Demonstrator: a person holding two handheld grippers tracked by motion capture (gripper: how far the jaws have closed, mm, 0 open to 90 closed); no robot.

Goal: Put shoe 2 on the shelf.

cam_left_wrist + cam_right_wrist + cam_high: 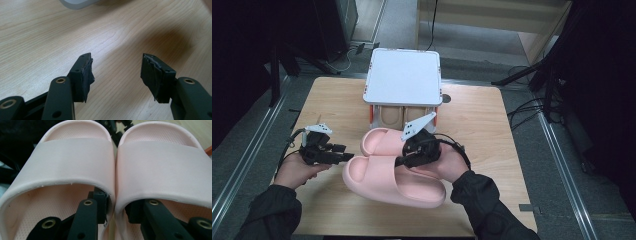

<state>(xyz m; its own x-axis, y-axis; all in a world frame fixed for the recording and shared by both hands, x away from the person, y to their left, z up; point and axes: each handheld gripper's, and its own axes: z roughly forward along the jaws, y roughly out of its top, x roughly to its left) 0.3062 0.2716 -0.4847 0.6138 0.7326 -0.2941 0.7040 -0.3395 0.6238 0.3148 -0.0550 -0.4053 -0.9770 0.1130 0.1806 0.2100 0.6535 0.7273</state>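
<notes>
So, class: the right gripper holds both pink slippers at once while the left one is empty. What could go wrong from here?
1. The right gripper pinches only the two slippers' adjoining inner walls; one could slip free.
2. The white-topped rack stands close behind, so the toes could bump it.
3. The left gripper is open, giving no support.

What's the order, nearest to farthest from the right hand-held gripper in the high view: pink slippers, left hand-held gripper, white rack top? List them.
1. Pink slippers, pinched in the right hand-held gripper.
2. Left hand-held gripper, to its left, near the slipper's toe.
3. White rack top, at the table's far edge.
</notes>
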